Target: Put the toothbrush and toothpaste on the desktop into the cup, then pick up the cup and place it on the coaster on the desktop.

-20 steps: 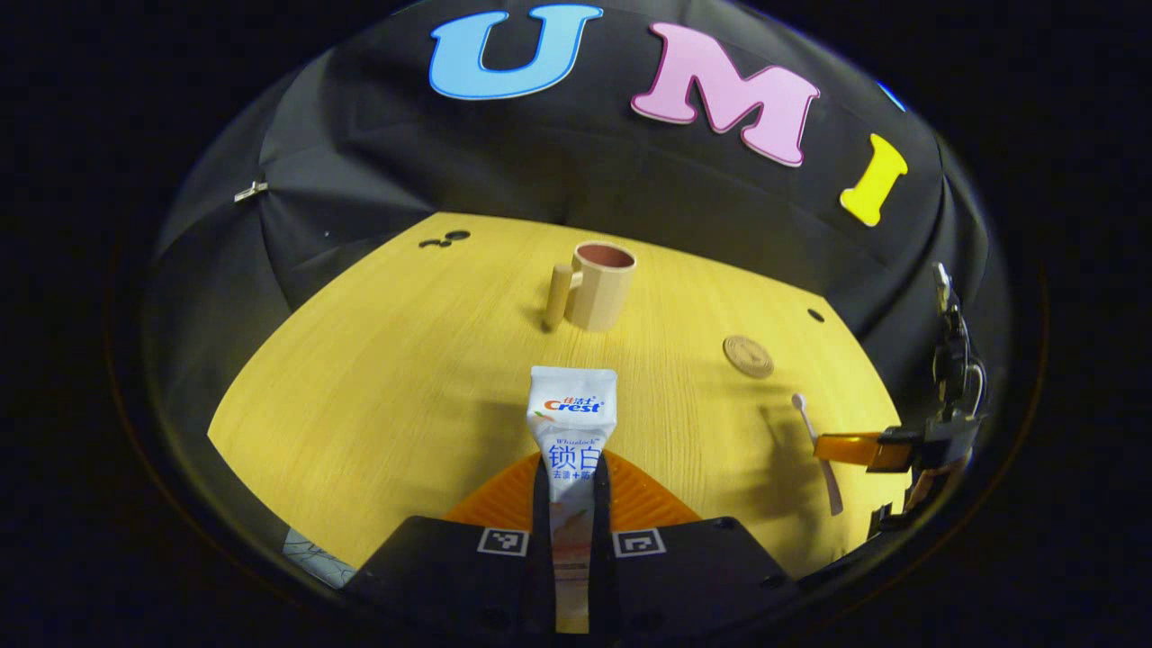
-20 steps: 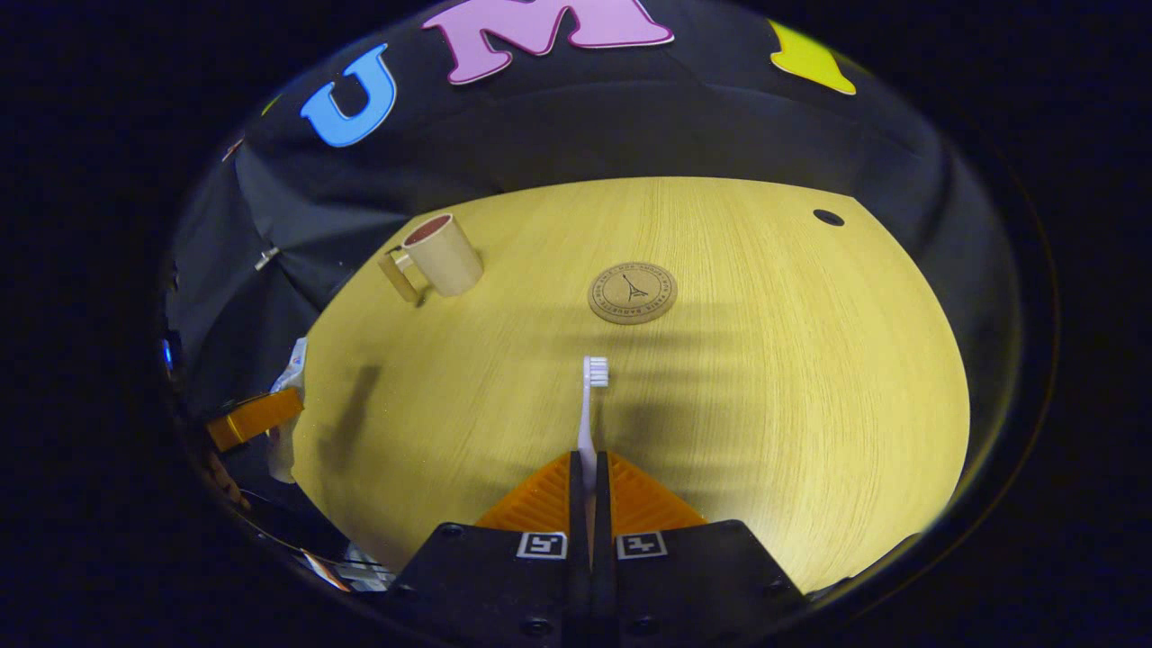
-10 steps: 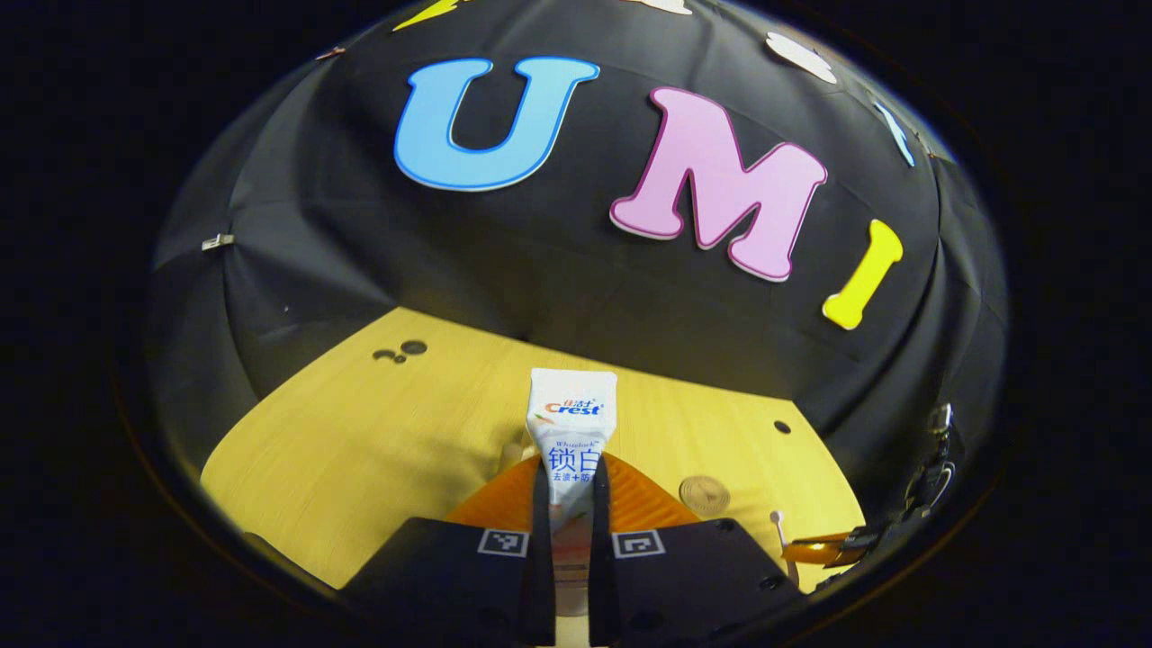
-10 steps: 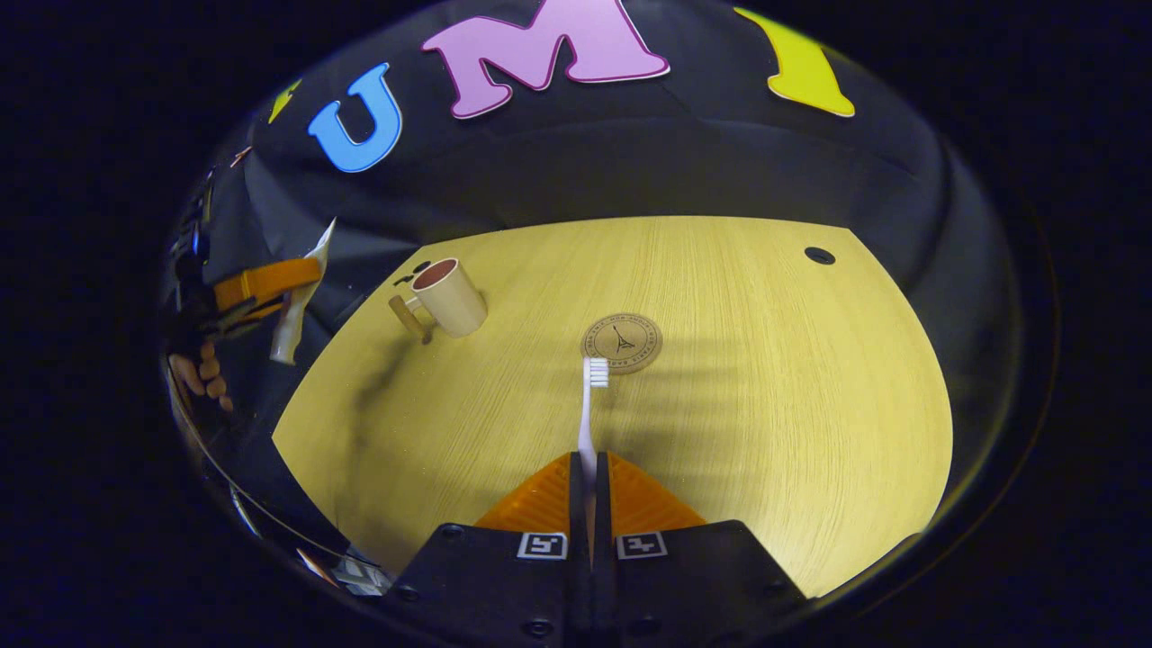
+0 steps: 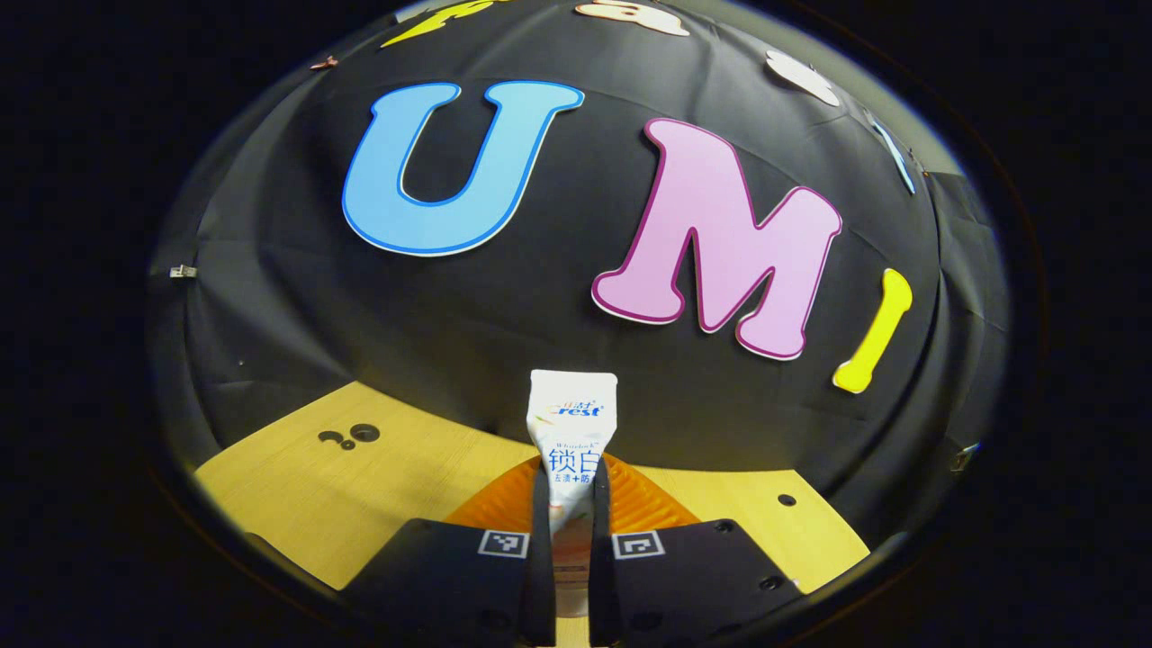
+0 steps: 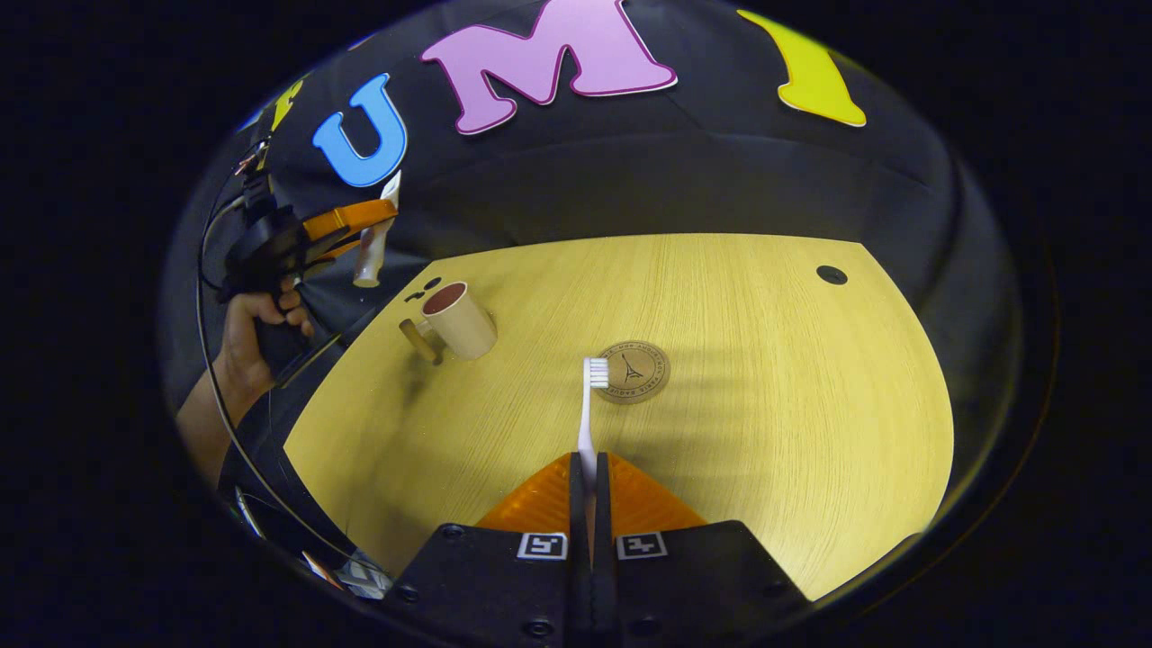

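My left gripper (image 5: 571,490) is shut on a white toothpaste tube (image 5: 572,423), held high and tilted up toward the booth wall. In the right gripper view that same gripper (image 6: 355,225) hangs in a hand above and left of the cup, the tube (image 6: 371,252) pointing down. The beige cup (image 6: 461,318) with a side handle stands upright at the table's far left. My right gripper (image 6: 589,468) is shut on a white toothbrush (image 6: 589,405), bristle head forward, raised over the table. The round brown coaster (image 6: 637,371) lies just right of the brush head.
The yellow wooden table (image 6: 765,378) has a small dark hole (image 6: 831,274) at its far right and a few dark holes (image 5: 351,436) near its far left edge. A person's hand and forearm (image 6: 236,342) hold the left gripper beyond the table's left edge.
The left gripper has risen and tilted upward with the toothpaste, reaching a spot above the cup. The right gripper has lifted slightly with the toothbrush, whose head now sits beside the coaster.
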`<state>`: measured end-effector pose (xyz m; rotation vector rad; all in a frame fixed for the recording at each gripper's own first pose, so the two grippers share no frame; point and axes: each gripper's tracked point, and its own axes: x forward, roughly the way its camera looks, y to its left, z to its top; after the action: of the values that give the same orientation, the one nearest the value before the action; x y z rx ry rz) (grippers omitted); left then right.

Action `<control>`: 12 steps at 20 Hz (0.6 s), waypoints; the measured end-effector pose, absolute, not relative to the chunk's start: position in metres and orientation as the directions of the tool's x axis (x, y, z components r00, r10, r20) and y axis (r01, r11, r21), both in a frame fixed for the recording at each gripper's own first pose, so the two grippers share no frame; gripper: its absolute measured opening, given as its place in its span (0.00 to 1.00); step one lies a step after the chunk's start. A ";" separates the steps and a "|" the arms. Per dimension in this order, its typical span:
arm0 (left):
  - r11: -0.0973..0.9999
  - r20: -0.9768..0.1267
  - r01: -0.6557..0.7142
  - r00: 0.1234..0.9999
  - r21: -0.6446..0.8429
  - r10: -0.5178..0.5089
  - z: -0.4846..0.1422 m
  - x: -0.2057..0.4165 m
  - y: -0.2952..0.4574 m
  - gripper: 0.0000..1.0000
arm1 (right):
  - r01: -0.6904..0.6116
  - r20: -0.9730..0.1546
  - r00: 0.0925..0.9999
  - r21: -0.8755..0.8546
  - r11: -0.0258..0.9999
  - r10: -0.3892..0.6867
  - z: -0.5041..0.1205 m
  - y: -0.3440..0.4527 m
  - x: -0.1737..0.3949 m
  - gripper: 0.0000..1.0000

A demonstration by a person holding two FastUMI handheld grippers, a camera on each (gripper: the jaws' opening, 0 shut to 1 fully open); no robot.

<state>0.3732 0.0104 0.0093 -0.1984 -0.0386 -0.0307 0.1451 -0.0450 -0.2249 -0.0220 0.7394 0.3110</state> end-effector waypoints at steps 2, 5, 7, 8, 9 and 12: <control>0.973 0.069 0.038 0.997 -0.227 -0.023 0.004 0.395 0.012 0.19 | -0.283 -0.672 0.690 0.090 0.955 0.268 -0.228 -0.048 0.147 0.05; 0.963 0.100 0.031 0.995 -0.267 -0.005 -0.005 0.422 0.021 0.19 | -0.286 -0.679 0.684 0.086 0.955 0.266 -0.234 -0.051 0.151 0.05; 0.962 0.093 0.015 0.996 -0.273 0.011 -0.017 0.436 0.029 0.19 | -0.287 -0.683 0.679 0.089 0.954 0.268 -0.239 -0.050 0.152 0.05; 0.963 0.086 0.005 0.996 -0.269 0.019 -0.026 0.441 0.030 0.19 | -0.289 -0.684 0.678 0.091 0.953 0.270 -0.240 -0.049 0.153 0.05; 0.965 0.084 0.001 0.996 -0.264 0.022 -0.032 0.444 0.033 0.19 | -0.291 -0.682 0.678 0.093 0.952 0.273 -0.242 -0.047 0.154 0.05; 0.969 0.084 -0.008 0.996 -0.247 0.030 -0.045 0.451 0.036 0.19 | -0.301 -0.683 0.672 0.103 0.948 0.287 -0.245 -0.040 0.156 0.05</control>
<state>0.4508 0.0362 -0.0451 -0.2494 -0.0871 0.0195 0.1560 -0.0402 -0.2452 -0.0190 0.7656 0.3314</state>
